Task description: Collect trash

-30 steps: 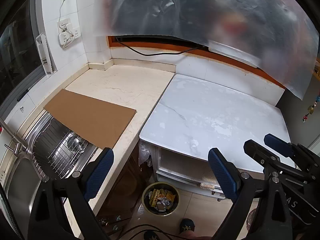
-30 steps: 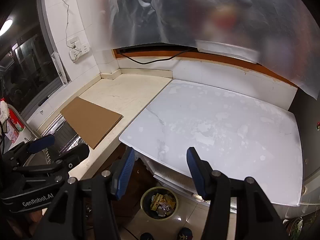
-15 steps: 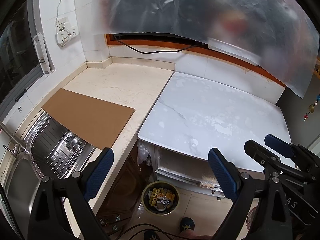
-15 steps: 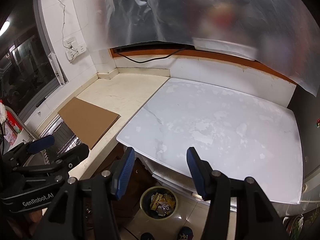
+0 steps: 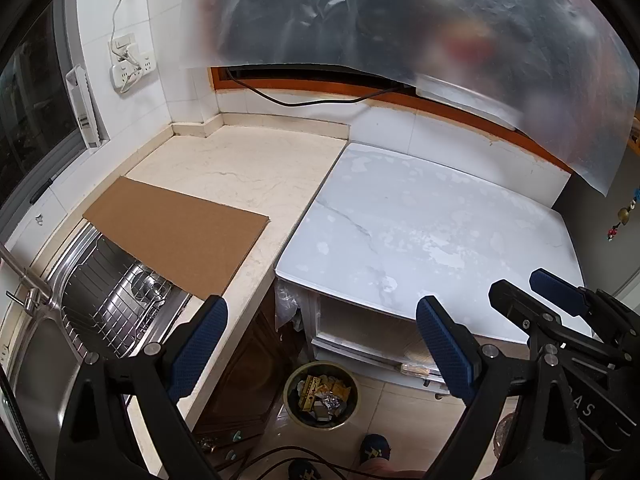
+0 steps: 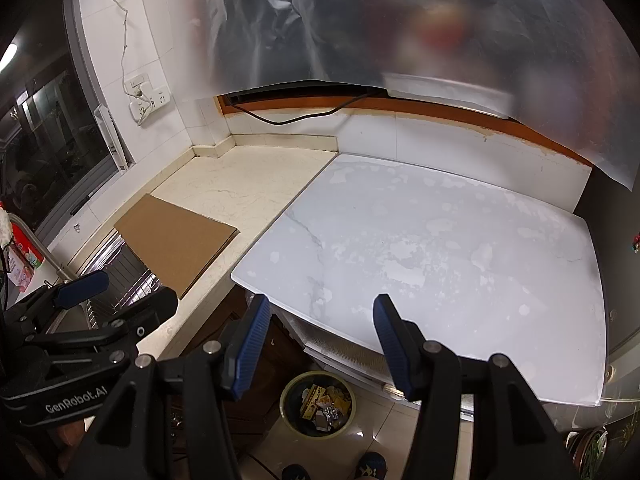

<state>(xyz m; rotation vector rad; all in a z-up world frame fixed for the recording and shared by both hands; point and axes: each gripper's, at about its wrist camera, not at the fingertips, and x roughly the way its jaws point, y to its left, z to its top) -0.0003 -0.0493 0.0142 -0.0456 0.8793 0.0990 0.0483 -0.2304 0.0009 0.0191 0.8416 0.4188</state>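
Trash (image 5: 323,396) sits in a round yellow-green bin (image 5: 289,400) on the tiled floor (image 5: 404,412), directly below the front edge of the white marble tabletop (image 5: 420,224). I see yellow wrappers and a crumpled bit of foil among the contents; the bin is about half full. From the right wrist view the same trash (image 6: 325,404) and bin (image 6: 285,404) lie low between my two blue pads.

Left tongs (image 5: 322,346): pads well apart, nothing between them, hanging over the gap above the bin. Right tongs (image 6: 318,346): pads also apart, narrower than the left pair, nothing clamped. Each pair shows at the edge of the other's view.

White tabletop carries only pale blotches and a grey vein. It butts against a cream stone counter (image 5: 240,164) on its left side. Flat brown cardboard sheet (image 5: 176,232) lies on that counter, one corner overhanging the steel sink (image 5: 36,360), where a wire rack (image 5: 116,312) sits. Faucet (image 5: 24,276) stands at the sink's far-left edge.

Behind: white tiled wall with a socket strip (image 5: 130,70), a black cable (image 5: 304,100) running along an orange-brown sill, and a blurred plastic sheet (image 5: 400,20) hanging over the upper area.

Toes of two dark shoes (image 6: 372,466) show at the bottom edge.
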